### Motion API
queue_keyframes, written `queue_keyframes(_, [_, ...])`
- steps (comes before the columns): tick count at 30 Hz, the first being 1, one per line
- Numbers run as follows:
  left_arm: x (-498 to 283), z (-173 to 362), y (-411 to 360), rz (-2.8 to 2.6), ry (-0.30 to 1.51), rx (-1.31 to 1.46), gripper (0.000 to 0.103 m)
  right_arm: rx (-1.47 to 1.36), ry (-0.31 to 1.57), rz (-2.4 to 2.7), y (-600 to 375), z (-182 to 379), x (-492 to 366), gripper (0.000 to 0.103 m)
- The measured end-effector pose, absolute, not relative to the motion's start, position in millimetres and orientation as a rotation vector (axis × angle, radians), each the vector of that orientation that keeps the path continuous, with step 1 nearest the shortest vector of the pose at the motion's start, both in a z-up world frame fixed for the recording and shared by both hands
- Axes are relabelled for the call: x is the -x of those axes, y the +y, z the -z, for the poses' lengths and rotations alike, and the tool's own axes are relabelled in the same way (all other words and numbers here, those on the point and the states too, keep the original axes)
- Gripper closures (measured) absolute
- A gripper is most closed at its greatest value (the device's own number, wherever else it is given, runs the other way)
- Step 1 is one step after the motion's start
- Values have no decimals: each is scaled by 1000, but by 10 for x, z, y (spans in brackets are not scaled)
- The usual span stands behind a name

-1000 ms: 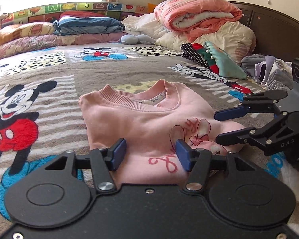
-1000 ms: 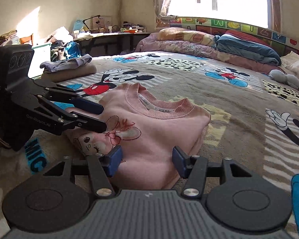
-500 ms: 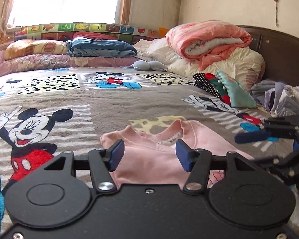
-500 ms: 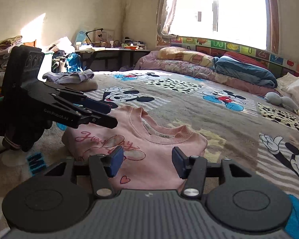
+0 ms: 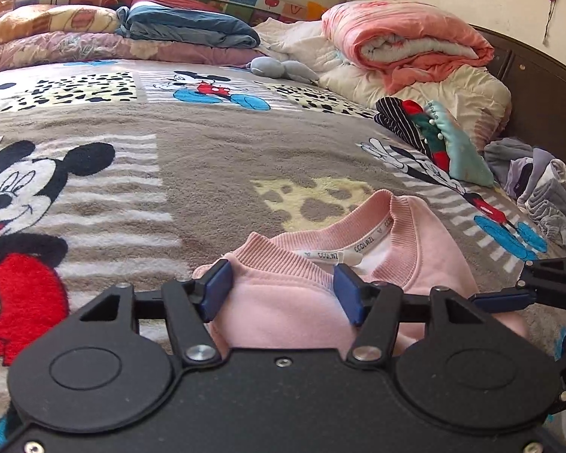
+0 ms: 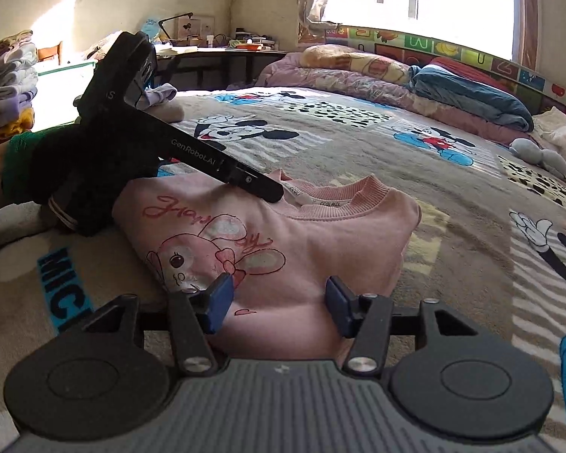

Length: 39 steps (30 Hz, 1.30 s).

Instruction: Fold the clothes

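A pink sweatshirt (image 5: 426, 249) (image 6: 320, 238) lies folded on the Mickey Mouse blanket (image 5: 207, 158), collar away from me and its cartoon print facing up. My left gripper (image 5: 282, 292) is open and low over the shirt's left shoulder, beside the ribbed collar, with pink fabric between its blue pads. The right wrist view shows this left gripper (image 6: 268, 190) from the side, its tip at the collar, held by a black-gloved hand (image 6: 56, 173). My right gripper (image 6: 279, 304) is open over the shirt's near edge, below the print. It also shows at the right edge of the left wrist view (image 5: 509, 296).
Rolled quilts (image 5: 407, 45) and pillows (image 5: 49, 19) line the far side of the bed. A striped and teal garment (image 5: 437, 139) and a heap of grey clothes (image 5: 547, 188) lie right of the shirt. A stack of folded clothes (image 6: 7, 75) and a cluttered desk (image 6: 215, 45) stand beyond the bed.
My left gripper has travelled over the shirt from the printed part up to the shoulder by the collar. The right gripper has shifted slightly along the near edge. Both stay equally wide.
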<state>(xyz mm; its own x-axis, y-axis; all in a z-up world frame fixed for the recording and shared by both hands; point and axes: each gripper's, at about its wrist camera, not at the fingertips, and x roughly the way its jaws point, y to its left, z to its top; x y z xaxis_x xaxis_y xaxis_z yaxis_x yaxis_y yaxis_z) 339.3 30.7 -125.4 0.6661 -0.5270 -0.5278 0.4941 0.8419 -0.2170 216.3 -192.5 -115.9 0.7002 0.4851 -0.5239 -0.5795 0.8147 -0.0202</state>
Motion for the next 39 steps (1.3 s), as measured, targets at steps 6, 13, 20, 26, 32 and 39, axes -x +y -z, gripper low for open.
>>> queue_keyframes(6, [-3067,993,627,458,485,226,45,135,467,-534,-2043,1020,-1996,43])
queue_keyframes(13, [-2610,895,788,388,514,368,44,-220,460,-433,-2447,928,-2215,42])
queue_keyframes(20, [-2423,875,441,498,473,189,44,-31,438,-541,-2161,694,-2721,39])
queue_keyframes(26, [-2541,1179,269,519,598,35,45,-153,614,-531,-2170,1035,-3315,38])
queue_keyframes(32, [-2535,1149,445,541,602,143,44,-330,642,-554,-2353,1161,-3315,39])
queue_keyframes(39, [-2633,1166,988,427,682,529,44,-588,619,-419,-2838,1158,-2808,32])
